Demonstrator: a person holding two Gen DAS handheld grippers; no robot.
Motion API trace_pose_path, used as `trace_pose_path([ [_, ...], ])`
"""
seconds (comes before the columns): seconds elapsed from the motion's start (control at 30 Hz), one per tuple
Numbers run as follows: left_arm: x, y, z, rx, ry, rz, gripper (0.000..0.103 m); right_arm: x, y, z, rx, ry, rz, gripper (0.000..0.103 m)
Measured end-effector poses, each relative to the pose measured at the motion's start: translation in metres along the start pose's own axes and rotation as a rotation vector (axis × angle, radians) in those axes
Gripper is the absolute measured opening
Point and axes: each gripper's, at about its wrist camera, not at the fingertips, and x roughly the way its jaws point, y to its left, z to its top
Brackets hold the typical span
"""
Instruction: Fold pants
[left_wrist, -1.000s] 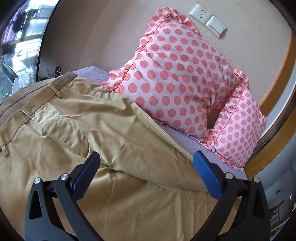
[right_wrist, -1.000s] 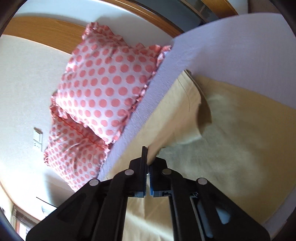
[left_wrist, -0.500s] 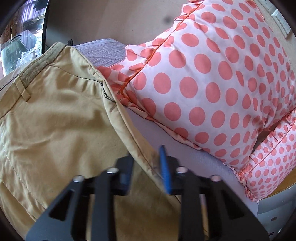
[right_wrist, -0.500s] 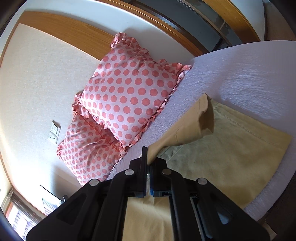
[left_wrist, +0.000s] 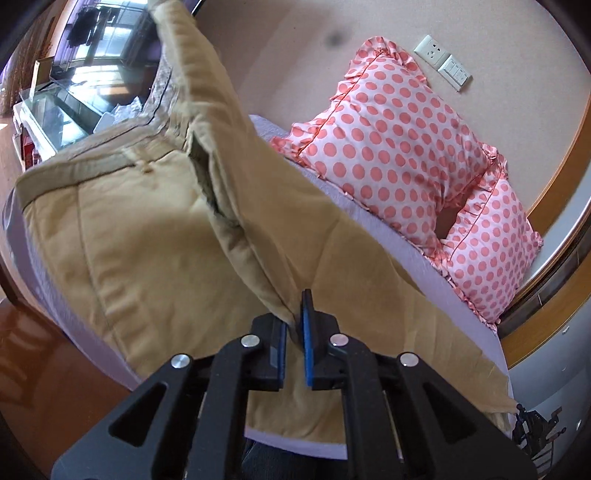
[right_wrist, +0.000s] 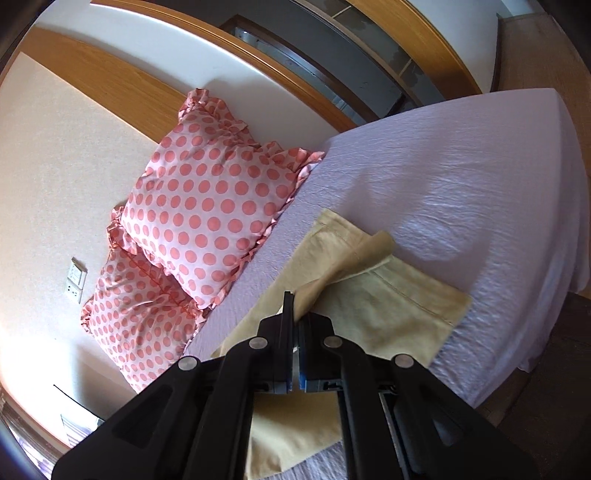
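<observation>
Tan pants (left_wrist: 140, 236) lie on a lilac bed sheet (left_wrist: 406, 251). My left gripper (left_wrist: 294, 325) is shut on a raised fold of the pants near the seat; the waistband end (left_wrist: 177, 44) stands lifted at the upper left. In the right wrist view my right gripper (right_wrist: 294, 314) is shut on the edge of a pant leg (right_wrist: 369, 295), lifted so that its hem (right_wrist: 373, 243) curls over the other leg lying flat on the sheet (right_wrist: 461, 166).
Two pink polka-dot pillows (left_wrist: 399, 140) (right_wrist: 207, 206) lean on the wall at the bed's head. Wall sockets (left_wrist: 443, 62) sit above them. A wooden frame (right_wrist: 258, 55) runs behind. The bed's edge (right_wrist: 509, 369) and the dark floor (left_wrist: 48, 369) are close.
My left gripper closed on the pants and lifted them, raising the waistband end. My right gripper stayed shut on the leg and rose higher, showing more of the bed.
</observation>
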Motion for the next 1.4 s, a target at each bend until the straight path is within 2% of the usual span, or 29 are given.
trace_pose_path([
  [0.07, -0.004, 0.013, -0.017, -0.037, 0.017, -0.002, 0.006, -0.002, -0.004, -0.001, 0.011, 0.001, -0.013, 0.002],
  [0.17, -0.007, 0.02, -0.027, -0.054, 0.0, -0.012, 0.006, -0.006, -0.007, -0.003, 0.009, 0.002, -0.027, 0.002],
  [0.47, -0.016, 0.021, -0.02, -0.021, -0.017, -0.045, 0.006, -0.011, -0.016, -0.012, 0.027, 0.024, -0.086, 0.002],
  [0.67, -0.017, 0.028, -0.019, -0.035, -0.008, -0.067, 0.006, -0.022, -0.019, -0.018, 0.043, -0.005, -0.124, 0.002],
  [0.77, -0.015, 0.027, -0.019, -0.008, 0.005, -0.059, 0.009, -0.024, -0.011, -0.02, -0.024, -0.018, -0.182, 0.003],
  [0.83, -0.017, 0.027, -0.022, 0.004, 0.005, -0.071, 0.015, -0.031, -0.007, -0.018, -0.038, -0.06, -0.257, 0.018],
  [0.87, -0.019, 0.027, -0.025, 0.01, -0.003, -0.068, 0.03, -0.036, -0.007, -0.017, -0.035, -0.09, -0.278, 0.034],
  [0.9, -0.023, 0.027, -0.027, 0.016, -0.023, -0.066, 0.044, -0.04, -0.008, -0.015, -0.032, -0.12, -0.277, 0.045],
  [0.93, -0.028, 0.027, -0.029, 0.02, -0.047, -0.067, 0.048, -0.042, -0.01, -0.013, -0.033, -0.132, -0.282, 0.045],
  [1.0, -0.034, 0.029, -0.032, 0.024, -0.08, -0.067, 0.054, -0.036, -0.014, -0.011, -0.033, -0.115, -0.292, 0.044],
  [1.1, -0.039, 0.037, -0.034, -0.008, -0.107, -0.065, 0.057, -0.027, -0.013, -0.016, -0.057, -0.103, -0.255, 0.042],
  [1.13, -0.041, 0.04, -0.033, -0.023, -0.115, -0.068, 0.058, -0.023, -0.011, -0.019, -0.07, -0.086, -0.231, 0.038],
  [1.17, -0.043, 0.043, -0.033, -0.037, -0.123, -0.067, 0.058, -0.016, -0.01, -0.023, -0.071, -0.052, -0.197, 0.029],
  [1.23, -0.047, 0.048, -0.031, -0.06, -0.141, -0.052, 0.061, -0.008, -0.004, -0.027, -0.106, -0.045, -0.179, 0.021],
  [1.27, -0.049, 0.052, -0.03, -0.072, -0.152, -0.048, 0.061, -0.004, -0.002, -0.027, -0.124, -0.043, -0.158, 0.003],
  [1.33, -0.054, 0.059, -0.029, -0.099, -0.175, -0.045, 0.062, 0.003, 0.012, -0.026, -0.164, -0.045, -0.125, 0.004],
  [1.4, -0.058, 0.066, -0.028, -0.126, -0.196, -0.037, 0.065, 0.007, 0.043, -0.028, -0.227, -0.05, -0.05, 0.003],
])
